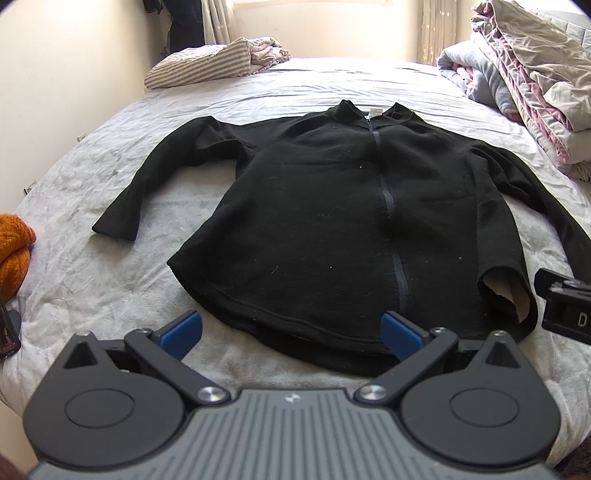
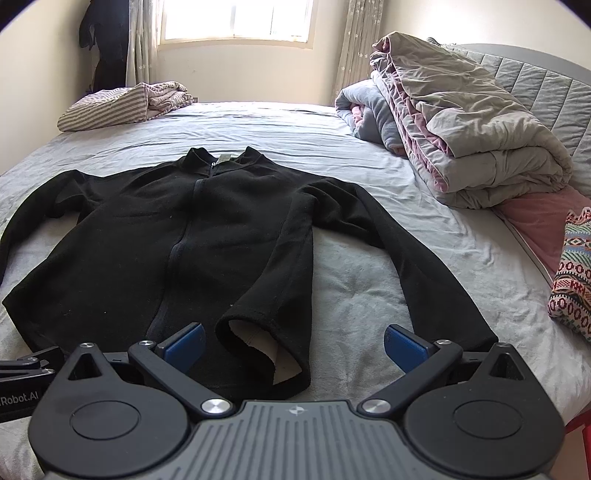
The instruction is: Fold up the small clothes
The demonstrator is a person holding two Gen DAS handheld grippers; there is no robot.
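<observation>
Flat on bed, black jacket hem between open left claw fingers.

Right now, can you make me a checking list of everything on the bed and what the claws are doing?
Surface: grey bedsheet, wrinkled, covering the bed.
Job's things: black zip-up fleece jacket lying flat, front up, zipped, sleeves spread out; bottom corner on the right claw's side turned over, pale lining showing.
Clutter: orange knit garment at the left edge; patterned knit at the right edge; folded quilts by the headboard; striped bedding at the far corner.
Claws: left claw open at the jacket's hem; right claw open around the turned-over corner; neither holds anything.
Cables: nothing seen.
Surroundings: bright window, curtains, dark clothes hanging in the corner.
</observation>
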